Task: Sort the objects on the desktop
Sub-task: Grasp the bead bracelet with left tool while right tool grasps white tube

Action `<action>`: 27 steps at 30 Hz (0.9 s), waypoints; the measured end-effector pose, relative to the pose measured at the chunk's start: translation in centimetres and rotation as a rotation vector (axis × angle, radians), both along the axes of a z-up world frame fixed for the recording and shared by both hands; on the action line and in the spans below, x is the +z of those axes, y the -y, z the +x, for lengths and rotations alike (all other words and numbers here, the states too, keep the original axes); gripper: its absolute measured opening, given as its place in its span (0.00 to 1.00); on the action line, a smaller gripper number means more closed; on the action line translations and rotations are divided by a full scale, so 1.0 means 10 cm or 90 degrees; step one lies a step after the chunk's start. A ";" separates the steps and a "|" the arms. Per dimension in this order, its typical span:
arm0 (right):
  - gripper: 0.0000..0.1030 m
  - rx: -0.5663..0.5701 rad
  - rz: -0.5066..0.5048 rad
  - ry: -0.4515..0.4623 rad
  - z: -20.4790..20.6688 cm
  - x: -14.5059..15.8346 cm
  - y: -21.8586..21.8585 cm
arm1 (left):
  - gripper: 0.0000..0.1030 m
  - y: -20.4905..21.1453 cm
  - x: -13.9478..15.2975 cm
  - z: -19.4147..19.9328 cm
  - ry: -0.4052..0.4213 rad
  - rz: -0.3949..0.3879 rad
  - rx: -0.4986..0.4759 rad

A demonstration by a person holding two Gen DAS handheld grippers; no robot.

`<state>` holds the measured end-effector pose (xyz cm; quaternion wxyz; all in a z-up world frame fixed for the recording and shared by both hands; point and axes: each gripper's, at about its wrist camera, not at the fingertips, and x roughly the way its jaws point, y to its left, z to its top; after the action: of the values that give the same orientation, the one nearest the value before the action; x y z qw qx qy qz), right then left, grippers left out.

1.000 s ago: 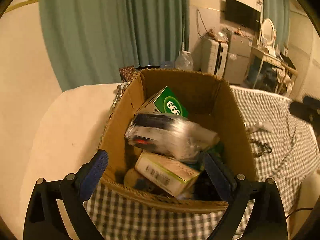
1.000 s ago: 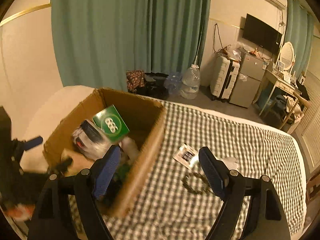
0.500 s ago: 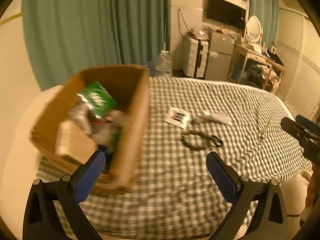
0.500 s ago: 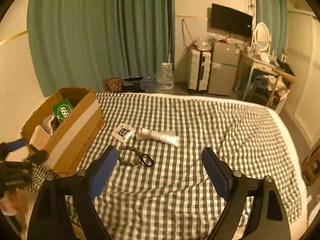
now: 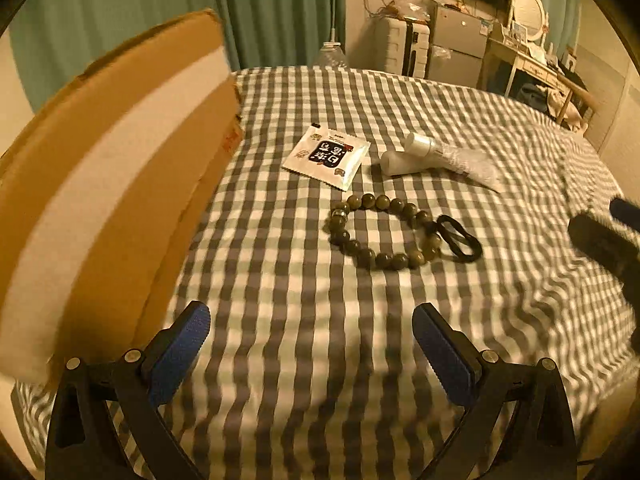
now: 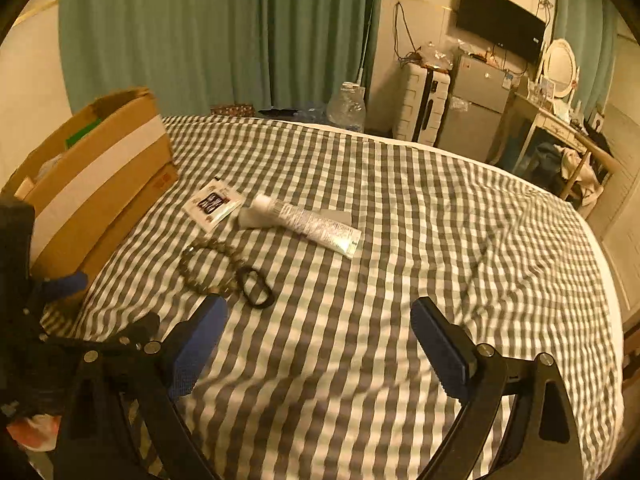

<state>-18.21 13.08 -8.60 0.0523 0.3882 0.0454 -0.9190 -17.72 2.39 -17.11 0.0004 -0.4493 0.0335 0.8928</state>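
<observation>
Beads of a dark bracelet [image 5: 382, 232] lie in a ring on the checked bed [image 5: 304, 320], straight ahead of the left hand-held gripper [image 5: 310, 344] and a little to its right, with bare cloth between. That gripper is released, jaws wide, holding nothing. The right hand-held gripper [image 6: 318, 344] is likewise released and empty; from it the bracelet [image 6: 208, 266] sits off to the far left, so the left one looks nearer. A black hair tie [image 5: 460, 238] touches the ring's right edge. Farther off lie a sachet [image 5: 326, 156] and a white tube [image 5: 436, 158], its long axis running left-right. The cardboard box [image 5: 112, 168] stands at the left.
</observation>
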 end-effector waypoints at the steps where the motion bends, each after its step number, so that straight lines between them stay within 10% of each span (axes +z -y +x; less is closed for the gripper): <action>1: 0.91 0.006 -0.002 0.008 -0.10 -0.03 -0.03 | 1.00 -0.01 -0.02 -0.02 -0.011 -0.008 -0.006; 15: 0.88 0.138 -0.002 -0.012 -0.97 -0.31 0.23 | 1.00 0.21 -0.24 -0.42 -0.002 0.087 0.015; 20: 0.50 0.167 0.003 0.051 -1.33 -0.62 0.39 | 1.00 0.22 -0.28 -0.48 -0.010 0.085 0.014; 25: 0.36 0.150 -0.036 0.059 -1.32 -0.61 0.28 | 1.00 0.24 -0.33 -0.52 -0.001 0.097 0.022; 27: 0.25 0.141 -0.037 0.061 -1.28 -0.59 0.23 | 0.70 0.22 -0.30 -0.51 0.001 0.105 0.011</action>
<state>-31.01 10.80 -14.45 0.1671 0.4227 0.0589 -0.8888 -22.86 0.20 -20.12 0.0297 -0.4485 -0.0437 0.8922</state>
